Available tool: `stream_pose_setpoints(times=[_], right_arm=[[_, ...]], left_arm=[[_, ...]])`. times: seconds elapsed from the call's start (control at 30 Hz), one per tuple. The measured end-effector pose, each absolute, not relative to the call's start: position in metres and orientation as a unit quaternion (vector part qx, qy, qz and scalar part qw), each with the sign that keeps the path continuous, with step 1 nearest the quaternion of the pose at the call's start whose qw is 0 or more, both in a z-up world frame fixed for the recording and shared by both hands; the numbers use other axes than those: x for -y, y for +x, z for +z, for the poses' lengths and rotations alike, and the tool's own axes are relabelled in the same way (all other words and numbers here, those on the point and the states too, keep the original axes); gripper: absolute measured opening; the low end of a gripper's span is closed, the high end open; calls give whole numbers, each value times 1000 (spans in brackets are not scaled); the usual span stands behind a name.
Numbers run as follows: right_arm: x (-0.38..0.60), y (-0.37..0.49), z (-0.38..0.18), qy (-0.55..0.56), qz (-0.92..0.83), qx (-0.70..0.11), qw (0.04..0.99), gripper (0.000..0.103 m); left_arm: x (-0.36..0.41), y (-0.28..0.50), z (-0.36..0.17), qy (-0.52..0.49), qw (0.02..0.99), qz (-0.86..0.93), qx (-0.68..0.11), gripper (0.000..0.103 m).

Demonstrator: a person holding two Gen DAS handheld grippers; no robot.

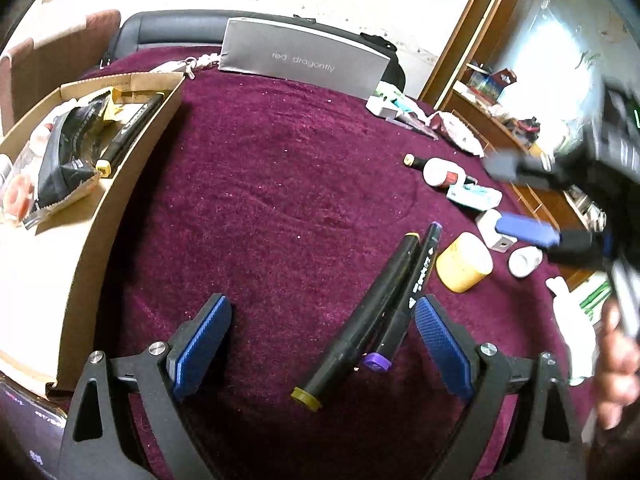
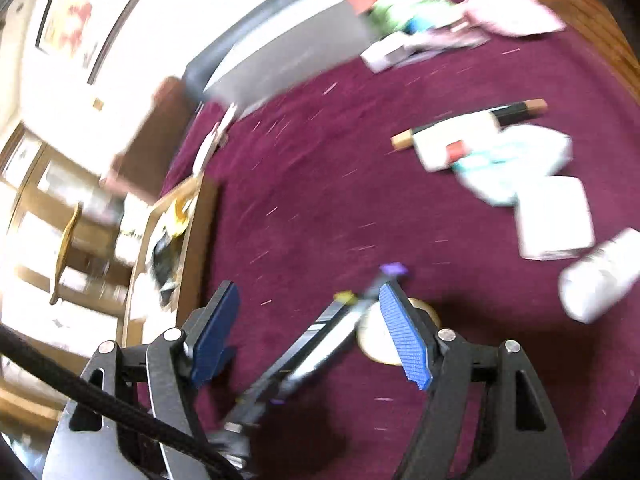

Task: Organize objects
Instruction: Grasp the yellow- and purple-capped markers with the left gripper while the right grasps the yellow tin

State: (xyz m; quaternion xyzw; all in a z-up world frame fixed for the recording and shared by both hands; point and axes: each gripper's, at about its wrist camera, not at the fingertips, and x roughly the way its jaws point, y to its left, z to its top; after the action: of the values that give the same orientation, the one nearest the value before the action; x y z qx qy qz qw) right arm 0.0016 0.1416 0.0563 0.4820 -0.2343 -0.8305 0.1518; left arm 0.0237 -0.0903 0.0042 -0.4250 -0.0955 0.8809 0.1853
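Two markers [image 1: 372, 320] lie side by side on the maroon-covered table [image 1: 280, 184], between the wide-open, empty fingers of the left gripper [image 1: 320, 340]. The right gripper [image 2: 312, 332], also open and empty, shows blurred over the same pair. The box [image 1: 132, 168] stands left. Closing could catch both markers or roll one away.

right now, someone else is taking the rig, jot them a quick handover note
Left tool: open, holding nothing, two black markers lying between its fingers on the maroon cloth.
Right tool: open, holding nothing, over the same markers; view is blurred.
Done: cardboard box at left already holds one marker and packets.
Left: the two markers, yellow tub, white bottles and small boxes still loose on the cloth.
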Motion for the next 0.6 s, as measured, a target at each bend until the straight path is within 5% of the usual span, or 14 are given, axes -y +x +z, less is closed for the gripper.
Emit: stream_pose_setpoints(times=[0.17,0.47,0.5,0.57,0.6], right_arm=[[-160,18,40,473,-845,229,98,73],[-114,22,23,442,-892,74,65,72],[-112,21,21,441,-894,60,51,68],[-111,16,15,449,-890,63,50,39],[-113,15,13,451,-888,71,49,39]], left_arm=[[96,29,7,-434,176,877,109,89],[103,49,23,-423,154,891,64,86],[102,51,27,-416,155,895,50,86],[101,55,33,-405,155,900,35,85],[98,55,37,-399,153,904,22,85]])
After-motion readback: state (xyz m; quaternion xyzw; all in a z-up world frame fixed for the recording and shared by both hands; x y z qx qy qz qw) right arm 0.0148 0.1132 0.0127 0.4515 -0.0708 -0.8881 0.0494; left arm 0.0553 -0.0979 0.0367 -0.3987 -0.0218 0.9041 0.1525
